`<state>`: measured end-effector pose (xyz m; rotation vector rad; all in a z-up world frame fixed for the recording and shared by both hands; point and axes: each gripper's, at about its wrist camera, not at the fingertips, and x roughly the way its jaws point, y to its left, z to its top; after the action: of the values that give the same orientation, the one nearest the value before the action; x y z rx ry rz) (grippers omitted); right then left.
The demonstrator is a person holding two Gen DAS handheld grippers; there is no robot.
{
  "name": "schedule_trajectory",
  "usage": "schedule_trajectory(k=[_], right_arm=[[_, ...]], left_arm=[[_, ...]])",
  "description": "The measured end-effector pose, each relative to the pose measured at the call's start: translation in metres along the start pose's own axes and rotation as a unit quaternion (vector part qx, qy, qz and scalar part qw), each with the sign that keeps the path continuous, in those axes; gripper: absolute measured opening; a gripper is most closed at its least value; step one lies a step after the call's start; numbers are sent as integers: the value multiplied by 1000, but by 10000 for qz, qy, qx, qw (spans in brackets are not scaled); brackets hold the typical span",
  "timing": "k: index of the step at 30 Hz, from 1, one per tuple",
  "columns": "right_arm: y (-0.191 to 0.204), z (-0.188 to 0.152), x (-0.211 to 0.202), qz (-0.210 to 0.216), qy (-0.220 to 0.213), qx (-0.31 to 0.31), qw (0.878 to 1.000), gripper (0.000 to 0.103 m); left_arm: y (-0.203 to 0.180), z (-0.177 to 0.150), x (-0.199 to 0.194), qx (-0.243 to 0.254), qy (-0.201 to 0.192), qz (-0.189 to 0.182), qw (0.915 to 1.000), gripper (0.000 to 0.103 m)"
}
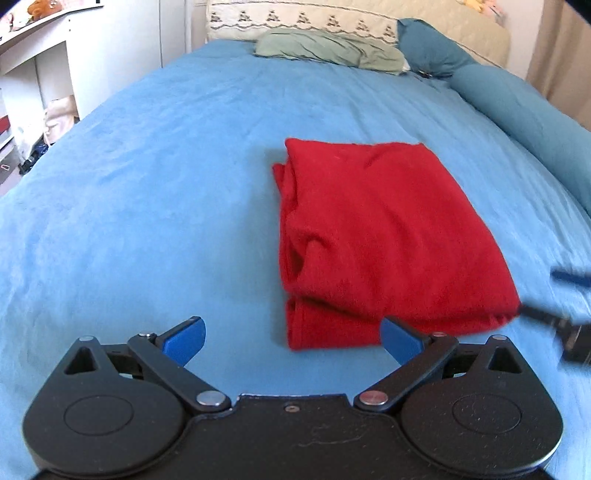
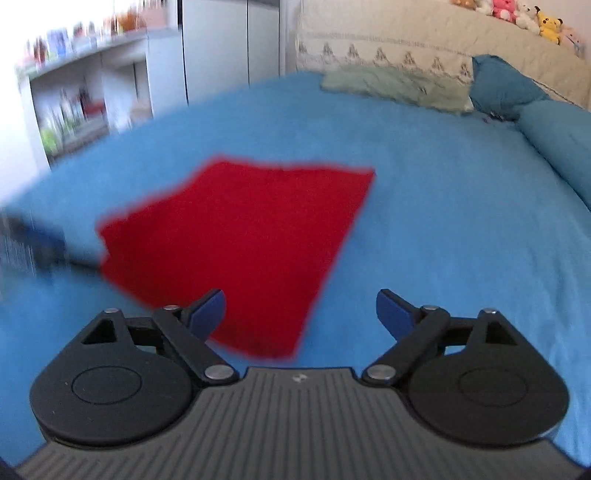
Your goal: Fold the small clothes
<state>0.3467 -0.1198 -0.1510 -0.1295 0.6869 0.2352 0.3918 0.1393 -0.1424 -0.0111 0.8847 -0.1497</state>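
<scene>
A red garment [image 1: 384,240] lies folded into a rough rectangle on the blue bedspread [image 1: 147,206]. My left gripper [image 1: 293,338] is open and empty, just in front of the garment's near left corner. My right gripper [image 2: 301,312] is open and empty, above the garment's near right corner [image 2: 243,243]; that view is blurred. The right gripper shows in the left wrist view [image 1: 565,314] at the garment's right edge. The left gripper shows blurred in the right wrist view [image 2: 33,243] at the garment's left.
A green cloth [image 1: 328,48] and a teal pillow and bolster [image 1: 517,110] lie at the bed's head, before a cream headboard [image 1: 306,18]. White shelves [image 1: 40,85] stand left of the bed. Plush toys [image 2: 517,14] sit on the headboard.
</scene>
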Motion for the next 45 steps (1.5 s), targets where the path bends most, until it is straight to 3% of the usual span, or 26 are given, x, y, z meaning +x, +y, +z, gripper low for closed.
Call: schedule_trajectory(k=[6,8,10,13,16,18,20,22,24,26,29,33,36,39,45], right_arm=[[11,-18,34,-203,82,280,9994,75],[14,-18,36,-594,-18,250,9979,67],[2,-18,36,-784,-114,604,9950,68],[-5,-26,37,-642,14,713,9954,68],[-4,-30,33,-604,-31,581,9965,68],[-11,-31,32,-526,38,702,9961,70],[-16,-28,35,-454,100,763,9960,70],[-15,-24,33,-394,139,694,9967,70],[-14,-21,26,-280,176,625,9975,77],[-17,-17,15,-281,149,487,9983,84],[-26,-7,-4,-435,-36,417,9982,103],[-48,26,-8,-80,-123,782,9968,103],[-61,55,14,403,292,1256,9908,103],[-74,68,46,855,731,1891,9755,103],[-78,70,101,1087,1023,2347,9605,103]], left_arm=[[-7,7,-5,-1,-100,41,9999,102],[-7,8,-7,-51,-141,47,9999,102],[-6,8,-6,-125,-157,97,9998,102],[-4,5,0,-162,-98,249,9995,102],[-3,-3,19,-70,298,595,9978,103],[5,-13,28,-218,591,569,9964,103],[13,-22,24,-379,475,478,9970,103],[10,-24,20,-227,517,540,9969,103],[7,-24,13,-117,546,560,9969,101],[9,-20,-2,-173,396,440,9981,102],[18,0,-17,-330,87,233,9991,103],[27,38,-7,-547,162,-70,9983,103],[27,57,14,-608,331,-300,9972,103],[30,69,39,-843,513,-579,9934,103],[33,77,80,-1241,831,-1028,9834,85]])
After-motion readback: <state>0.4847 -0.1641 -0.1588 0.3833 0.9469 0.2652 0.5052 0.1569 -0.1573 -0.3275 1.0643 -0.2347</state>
